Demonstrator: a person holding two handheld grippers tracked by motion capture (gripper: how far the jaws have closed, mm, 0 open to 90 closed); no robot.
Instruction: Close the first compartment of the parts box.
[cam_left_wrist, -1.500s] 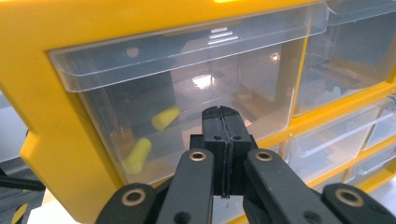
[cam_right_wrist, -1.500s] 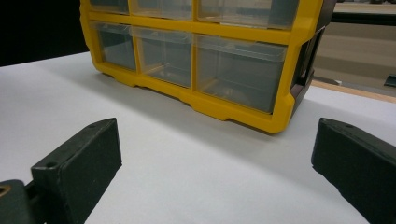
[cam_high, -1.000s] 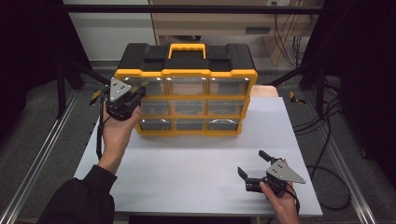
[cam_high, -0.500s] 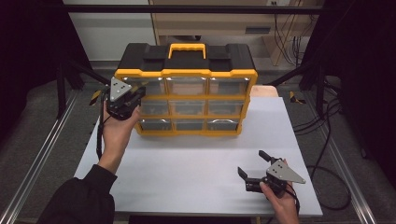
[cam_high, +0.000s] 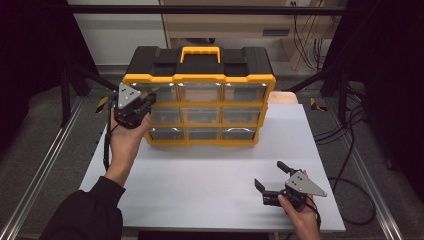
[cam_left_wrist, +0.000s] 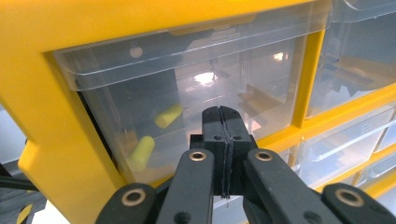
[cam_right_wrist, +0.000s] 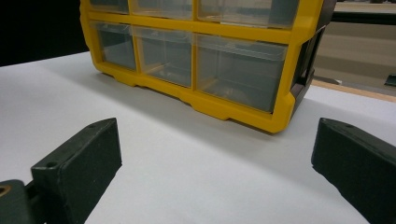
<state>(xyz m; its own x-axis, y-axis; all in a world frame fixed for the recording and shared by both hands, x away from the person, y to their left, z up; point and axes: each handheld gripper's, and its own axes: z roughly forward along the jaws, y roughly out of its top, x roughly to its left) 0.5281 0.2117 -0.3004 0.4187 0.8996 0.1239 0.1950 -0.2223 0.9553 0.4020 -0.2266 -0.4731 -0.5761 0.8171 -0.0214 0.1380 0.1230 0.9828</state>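
The left tool (cam_high: 134, 107) sits with its jaws pressed together, empty, tips right at the clear front of the top-left drawer (cam_left_wrist: 187, 98) of the yellow-and-black organizer (cam_high: 200, 95), which stands at twelve o'clock on the white surface (cam_high: 200, 185). In the left gripper view the closed tips point at the drawer's lower half, and two pale yellow cylinders (cam_left_wrist: 149, 140) lie inside toward seven o'clock. Whether the tips touch the plastic I cannot tell.

The right tool (cam_high: 267, 182) rests at five o'clock near the front edge of the surface, jaws spread wide with nothing between them, aimed toward the organizer's bottom row.

The step in hand looks like opening that top-left drawer. To do it well, the left tool probably needs to part its jaws slightly and hook or pinch the overhanging lip (cam_left_wrist: 140, 65) along the drawer's top edge, then draw straight back toward six o'clock, level, so the drawer does not bind in its yellow frame. Pushing on the flat front will only press it shut. The organizer may slide on the smooth surface; the right tool could brace its near corner.

Room is generous: the span from the organizer's foot to the front edge is bare, so the drawer can travel freely. At nine o'clock the surface's left edge lies close beside the left hand (cam_high: 125, 145).
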